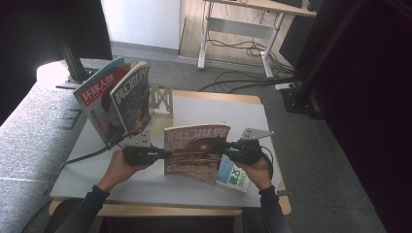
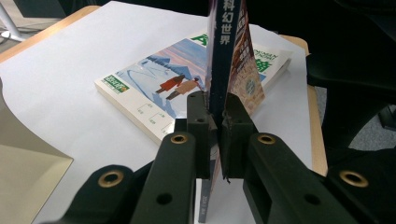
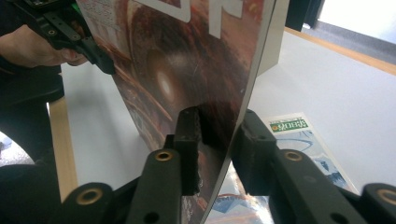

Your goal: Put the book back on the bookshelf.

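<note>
Magazine (image 1: 195,153) with a reddish-brown cover and white Chinese title, held upright over the near half of a white-topped desk (image 1: 214,109), a gripper on each side edge. The left gripper (image 1: 163,154) is clamped tight on the spine, its black jaws pressed almost together around the dark blue spine in the left gripper view. The right gripper (image 1: 224,146) is on the opposite, open edge; in the right gripper view its jaws sit either side of the cover, the left jaw against the front and the right jaw close behind, and whether both pads press cannot be told. A second magazine (image 1: 234,178) with a pale blue illustrated cover lies flat near the desk's near right corner, partly under the held one. Two more magazines (image 1: 116,97) stand leaning in a metal rack (image 1: 161,99) at the far left corner.
</note>
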Motion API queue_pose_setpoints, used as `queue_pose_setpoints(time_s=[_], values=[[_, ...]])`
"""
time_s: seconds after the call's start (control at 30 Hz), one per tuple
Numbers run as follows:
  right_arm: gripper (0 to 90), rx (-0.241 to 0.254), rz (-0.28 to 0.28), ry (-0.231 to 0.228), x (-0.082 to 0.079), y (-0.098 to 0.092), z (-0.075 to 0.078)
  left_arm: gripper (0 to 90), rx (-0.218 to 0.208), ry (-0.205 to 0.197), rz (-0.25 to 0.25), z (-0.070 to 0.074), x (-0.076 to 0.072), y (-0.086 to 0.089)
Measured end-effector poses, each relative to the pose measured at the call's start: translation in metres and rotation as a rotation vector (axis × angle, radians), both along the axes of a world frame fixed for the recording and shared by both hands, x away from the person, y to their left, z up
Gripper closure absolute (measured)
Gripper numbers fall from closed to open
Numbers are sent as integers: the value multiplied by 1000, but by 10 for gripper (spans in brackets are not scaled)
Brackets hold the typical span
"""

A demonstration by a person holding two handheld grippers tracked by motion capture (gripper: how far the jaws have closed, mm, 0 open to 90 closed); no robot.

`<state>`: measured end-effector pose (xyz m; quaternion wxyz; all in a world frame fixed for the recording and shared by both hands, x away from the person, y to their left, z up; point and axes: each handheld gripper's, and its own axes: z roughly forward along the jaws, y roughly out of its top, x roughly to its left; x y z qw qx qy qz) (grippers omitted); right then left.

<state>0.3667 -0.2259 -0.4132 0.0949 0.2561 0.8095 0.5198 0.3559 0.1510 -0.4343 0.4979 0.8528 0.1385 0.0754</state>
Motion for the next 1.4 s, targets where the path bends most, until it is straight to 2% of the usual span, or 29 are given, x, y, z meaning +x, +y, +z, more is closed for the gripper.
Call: queue_pose_setpoints(time_s=[0.13, 0.27, 0.4, 0.53, 0.63, 0.77, 1.0, 1.2, 1.3, 1.4], values=[[756, -7, 9, -22, -8, -1, 0, 831, -6, 15, -28, 1, -2, -1], [776, 5, 21, -35, -12, -4, -2, 808, -25, 43, -39, 2, 0, -2], [786, 13, 34, -48, -14, -4, -3, 766, -80, 49, -42, 9, 5, -1], [785, -10, 36, -63, -16, -2, -1, 736, 5, -17, -29, 23, 3, -11], [782, -20, 25, -69, -16, -2, -1, 697, 34, -35, -22, 32, 3, -18], [781, -9, 24, -67, -17, -4, -3, 672, -26, -28, -21, 44, 8, -20], [775, -26, 25, -82, -18, -2, -1, 634, -68, -48, -31, 72, 12, -25], [769, -29, 21, -84, -18, -2, -1, 567, 2, -47, -53, 88, 16, -35], [765, -26, 18, -82, -17, -3, -2, 568, 7, -29, -50, 89, 19, -37], [763, -24, 17, -83, -17, -3, -2, 631, 33, -49, -35, 90, 20, -39]])
